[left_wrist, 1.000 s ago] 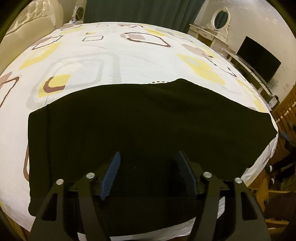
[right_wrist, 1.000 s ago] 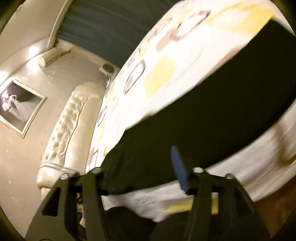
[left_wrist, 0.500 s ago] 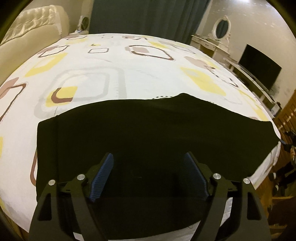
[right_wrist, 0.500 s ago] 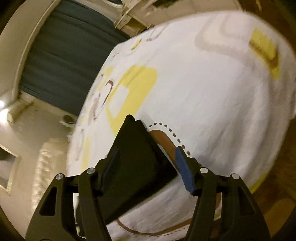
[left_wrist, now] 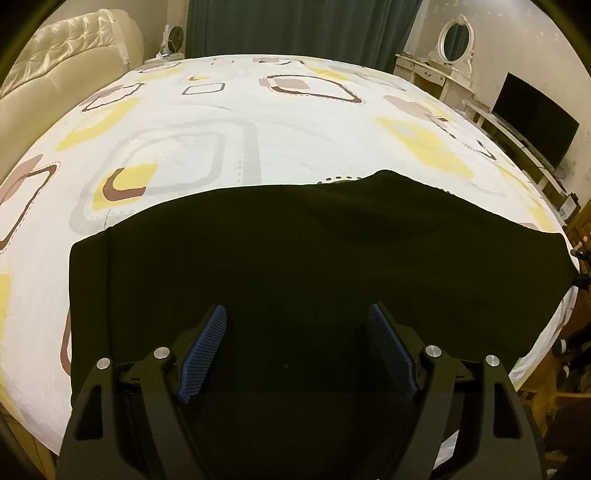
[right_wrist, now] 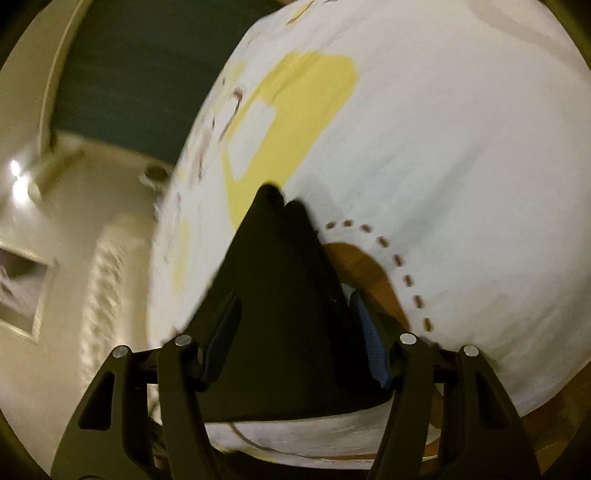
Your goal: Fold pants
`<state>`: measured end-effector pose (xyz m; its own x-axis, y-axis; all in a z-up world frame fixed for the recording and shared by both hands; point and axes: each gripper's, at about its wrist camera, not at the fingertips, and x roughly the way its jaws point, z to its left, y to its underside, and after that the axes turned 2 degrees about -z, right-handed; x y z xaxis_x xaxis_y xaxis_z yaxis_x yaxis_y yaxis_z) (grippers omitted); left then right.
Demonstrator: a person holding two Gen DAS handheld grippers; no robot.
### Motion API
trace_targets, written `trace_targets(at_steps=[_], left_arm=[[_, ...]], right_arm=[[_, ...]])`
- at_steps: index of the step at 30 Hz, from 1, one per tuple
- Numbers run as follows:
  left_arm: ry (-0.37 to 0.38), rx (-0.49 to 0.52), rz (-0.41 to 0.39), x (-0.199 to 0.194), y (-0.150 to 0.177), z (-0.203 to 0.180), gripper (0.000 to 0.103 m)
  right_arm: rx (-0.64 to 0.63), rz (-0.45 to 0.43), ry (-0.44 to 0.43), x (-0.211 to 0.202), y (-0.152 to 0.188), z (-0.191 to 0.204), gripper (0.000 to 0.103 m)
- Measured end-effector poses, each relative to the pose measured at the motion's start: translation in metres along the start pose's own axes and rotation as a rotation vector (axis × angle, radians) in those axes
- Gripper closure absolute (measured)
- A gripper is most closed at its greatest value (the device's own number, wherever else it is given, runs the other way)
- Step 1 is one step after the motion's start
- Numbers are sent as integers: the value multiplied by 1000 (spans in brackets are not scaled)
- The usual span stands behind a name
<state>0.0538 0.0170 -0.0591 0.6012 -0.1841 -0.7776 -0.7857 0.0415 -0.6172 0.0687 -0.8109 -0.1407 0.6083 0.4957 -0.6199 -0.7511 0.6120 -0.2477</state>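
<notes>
Black pants [left_wrist: 295, 258] lie flat across the near part of a bed, stretched left to right. My left gripper [left_wrist: 295, 343] is open and empty, hovering over the near middle of the pants. In the right wrist view an end of the pants [right_wrist: 280, 295] shows as a dark wedge on the sheet. My right gripper [right_wrist: 293, 332] is open with the fingers on either side of this end, close to the cloth. The right wrist view is blurred.
The bed has a white sheet [left_wrist: 240, 129] with yellow, grey and brown shapes. A cream headboard [left_wrist: 55, 74] is at the far left. A dresser with a mirror [left_wrist: 454, 40] and a TV [left_wrist: 532, 114] stand at the right. Dark curtains [left_wrist: 295, 26] hang behind.
My right gripper has swung around to the end of the pants and moved in until its fingers straddle the cloth. My left gripper has pulled back slightly and opened wider.
</notes>
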Motion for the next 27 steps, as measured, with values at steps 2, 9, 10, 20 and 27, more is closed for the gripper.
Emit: trace_targets(at_steps=[2, 9, 10, 20, 27], left_arm=[[-2, 7, 1, 0, 0, 0, 25], [-9, 11, 3, -2, 2, 1, 25], [-11, 13, 2, -3, 2, 1, 25], [-17, 23, 8, -12, 9, 8, 25], [-12, 12, 18, -11, 7, 9, 25]], right_arm=[[-20, 58, 36, 10, 3, 7, 82], [-113, -12, 245, 4, 16, 53, 88], [-127, -29, 268, 2, 18, 60, 88], [-221, -121, 281, -29, 31, 139, 88], [-333, -146, 205, -30, 61, 225, 88]])
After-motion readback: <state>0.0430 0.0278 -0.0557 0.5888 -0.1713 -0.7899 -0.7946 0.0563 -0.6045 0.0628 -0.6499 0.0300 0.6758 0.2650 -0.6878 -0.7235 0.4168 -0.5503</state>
